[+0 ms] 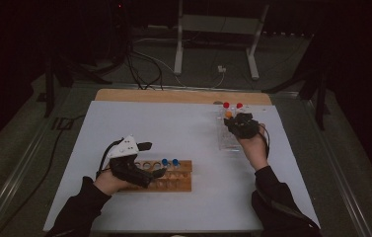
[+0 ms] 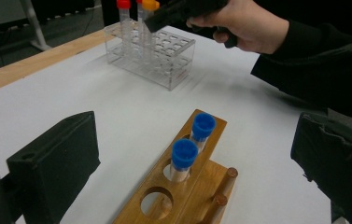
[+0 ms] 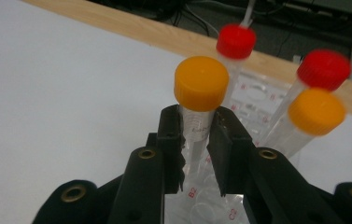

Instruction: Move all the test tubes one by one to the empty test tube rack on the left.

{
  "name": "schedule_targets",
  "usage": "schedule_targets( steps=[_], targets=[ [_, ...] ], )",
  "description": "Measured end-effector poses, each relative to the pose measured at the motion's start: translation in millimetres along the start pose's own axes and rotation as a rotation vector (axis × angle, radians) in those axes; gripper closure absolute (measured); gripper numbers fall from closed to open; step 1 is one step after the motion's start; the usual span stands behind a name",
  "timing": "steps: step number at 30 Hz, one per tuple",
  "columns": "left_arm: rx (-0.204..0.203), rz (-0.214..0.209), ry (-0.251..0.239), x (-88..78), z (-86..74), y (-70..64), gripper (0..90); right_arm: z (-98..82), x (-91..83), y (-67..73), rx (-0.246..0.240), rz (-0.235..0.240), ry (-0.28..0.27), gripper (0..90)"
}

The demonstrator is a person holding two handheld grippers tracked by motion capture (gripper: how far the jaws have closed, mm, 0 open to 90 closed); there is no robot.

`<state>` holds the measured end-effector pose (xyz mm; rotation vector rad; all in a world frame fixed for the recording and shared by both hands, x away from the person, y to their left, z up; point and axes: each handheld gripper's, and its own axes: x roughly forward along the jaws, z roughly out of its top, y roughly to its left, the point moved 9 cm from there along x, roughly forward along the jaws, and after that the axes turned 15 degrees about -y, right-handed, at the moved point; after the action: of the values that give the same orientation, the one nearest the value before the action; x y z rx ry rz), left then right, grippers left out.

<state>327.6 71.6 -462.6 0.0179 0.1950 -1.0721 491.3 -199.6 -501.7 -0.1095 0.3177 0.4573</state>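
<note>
Grip: right gripper (image 3: 196,140) closed on an orange-capped tube (image 3: 200,100), jaws pressed to the clear barrel just under the cap.
Tube axis: upright, running straight up between the jaws; lower end down in the clear rack (image 3: 253,105).
Direction from claw: none to cover, tube already between the pads; free way out is straight up along the barrel.
Where the tube stands: near corner of the clear rack (image 1: 225,140), far right of the table (image 1: 173,123), close to the wooden back edge.
Nearer hand: right, on the tube itself; left gripper (image 1: 146,160) well apart, over the wooden rack (image 1: 183,182) at the near left.
Left claw: jaws wide apart, nothing between them, one to each side of the wooden rack (image 2: 183,186) in the left gripper view.
Likely goal, as a judgement: lift clear, then carry across to an open hole in the wooden rack.
Count, orange-capped tubes: two, the second (image 3: 304,119) just beside the held one and leaning.
Count, red-capped tubes: two (image 3: 235,46) (image 3: 322,70), behind the orange ones.
Count, blue-capped tubes: two (image 2: 184,156) (image 2: 202,128), side by side in the wooden rack.
Count, racks: two, one clear, one wooden.
</note>
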Motion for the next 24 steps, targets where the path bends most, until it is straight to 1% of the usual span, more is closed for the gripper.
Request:
schedule_targets(
  steps=[2, 5, 10, 14, 19, 22, 24],
  targets=[
    [-0.001, -0.001, -0.002, -0.1, 0.8, -0.2, 1.8, 5.9, -3.6, 0.7, -0.012, -0.001, -0.009, 74.4],
    [-0.004, -0.014, 0.004, -0.1, 1.6, -2.3, 1.8, 15.6, -9.7, 1.3, -0.021, 0.001, -0.031, 74.4],
    [-0.001, -0.028, 0.009, 2.0, 4.7, -4.8, 1.8, 33.2, -23.0, 4.0, -0.047, 0.006, -0.067, 74.4],
    [-0.006, -0.040, 0.005, 3.7, 10.1, -5.6, 1.9, 41.9, -32.8, 10.5, -0.054, 0.027, -0.090, 74.4],
    [-0.003, -0.053, -0.001, 8.1, 17.5, -6.2, 1.8, 40.3, -42.6, 28.4, -0.068, 0.076, -0.096, 74.4],
    [-0.001, -0.058, -0.003, 12.4, 23.3, -5.5, 2.0, 34.6, -47.6, 44.1, -0.069, 0.123, -0.092, 74.4],
    [0.003, -0.062, -0.002, 16.2, 27.3, -4.5, 2.0, 30.2, -49.5, 54.5, -0.080, 0.152, -0.084, 74.4]
  ],
)
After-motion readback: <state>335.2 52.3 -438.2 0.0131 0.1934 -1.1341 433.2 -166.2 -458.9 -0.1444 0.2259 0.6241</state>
